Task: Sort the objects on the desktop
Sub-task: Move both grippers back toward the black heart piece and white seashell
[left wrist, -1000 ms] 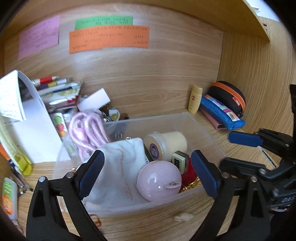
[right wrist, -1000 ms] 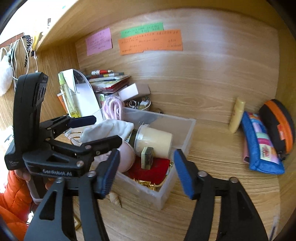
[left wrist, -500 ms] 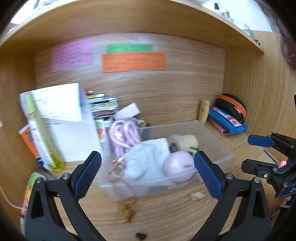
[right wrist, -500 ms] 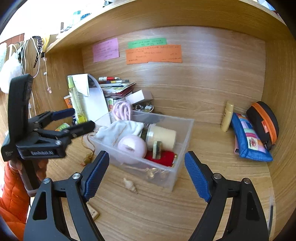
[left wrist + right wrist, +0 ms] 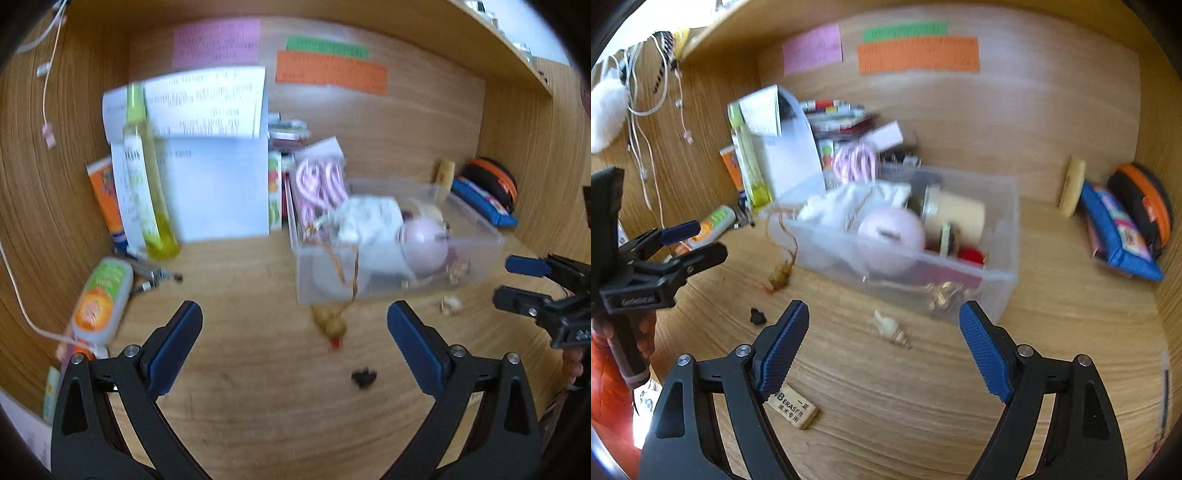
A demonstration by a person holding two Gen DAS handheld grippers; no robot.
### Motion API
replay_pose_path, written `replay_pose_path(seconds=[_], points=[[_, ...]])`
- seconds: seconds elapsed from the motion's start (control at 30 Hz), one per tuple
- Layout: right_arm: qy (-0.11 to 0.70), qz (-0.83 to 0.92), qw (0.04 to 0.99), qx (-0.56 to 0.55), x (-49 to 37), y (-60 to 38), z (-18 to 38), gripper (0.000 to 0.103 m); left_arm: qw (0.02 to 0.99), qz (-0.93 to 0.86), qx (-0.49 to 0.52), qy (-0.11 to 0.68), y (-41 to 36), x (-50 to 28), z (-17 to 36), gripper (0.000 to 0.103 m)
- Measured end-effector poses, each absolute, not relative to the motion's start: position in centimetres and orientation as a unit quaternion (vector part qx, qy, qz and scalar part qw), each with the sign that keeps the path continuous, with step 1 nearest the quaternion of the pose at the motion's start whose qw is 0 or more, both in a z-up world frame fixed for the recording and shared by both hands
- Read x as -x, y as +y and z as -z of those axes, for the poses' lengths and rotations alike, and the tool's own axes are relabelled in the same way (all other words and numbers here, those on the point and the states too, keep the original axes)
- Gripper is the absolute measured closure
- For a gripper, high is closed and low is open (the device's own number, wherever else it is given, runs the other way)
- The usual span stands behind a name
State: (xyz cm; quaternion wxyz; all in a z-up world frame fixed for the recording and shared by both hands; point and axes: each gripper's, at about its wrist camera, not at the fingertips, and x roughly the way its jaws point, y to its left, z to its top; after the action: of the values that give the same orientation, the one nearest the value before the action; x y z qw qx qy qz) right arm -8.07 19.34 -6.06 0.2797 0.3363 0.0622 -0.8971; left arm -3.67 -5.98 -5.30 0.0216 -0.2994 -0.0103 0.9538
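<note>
A clear plastic box (image 5: 476,236) (image 5: 1008,225) stands on the wooden desk, holding a white cloth pouch (image 5: 373,221), a pink ball (image 5: 890,236), a cream jar (image 5: 955,219) and a red item (image 5: 971,254). A cord with a yellowish charm (image 5: 330,325) (image 5: 779,277) hangs out over its left side. A shell (image 5: 890,328), a small black piece (image 5: 364,376) (image 5: 757,315) and an eraser (image 5: 794,406) lie on the desk in front. My left gripper (image 5: 293,345) and right gripper (image 5: 882,349) are both open, empty and well back from the box.
A yellow bottle (image 5: 142,177), white papers (image 5: 218,184), an orange-green tube (image 5: 99,299) and stacked items stand at the left. A blue pencil case (image 5: 1119,229), an orange-black pouch (image 5: 1145,199) and a small yellow tube (image 5: 1073,184) lie at the right. Sticky notes are on the back wall.
Both grippers have drawn back from the box, so more desk shows in front. The left wrist view has swung left. Both stay open.
</note>
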Motion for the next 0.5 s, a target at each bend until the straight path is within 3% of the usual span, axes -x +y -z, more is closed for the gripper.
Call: replay_pose_path(seconds=[0.33, 0.5], points=[[0.086, 0.884, 0.255, -0.383, 9.9, 17.6, 9.4, 0.023, 0.085, -0.932, 0.348, 0.058, -3.5, 3.3, 8.0, 0.002], [0.095, 0.873, 0.263, -0.400, 10.8, 17.4, 10.1, 0.043, 0.105, -0.925, 0.361, 0.055, -3.4, 3.8, 8.2, 0.004]])
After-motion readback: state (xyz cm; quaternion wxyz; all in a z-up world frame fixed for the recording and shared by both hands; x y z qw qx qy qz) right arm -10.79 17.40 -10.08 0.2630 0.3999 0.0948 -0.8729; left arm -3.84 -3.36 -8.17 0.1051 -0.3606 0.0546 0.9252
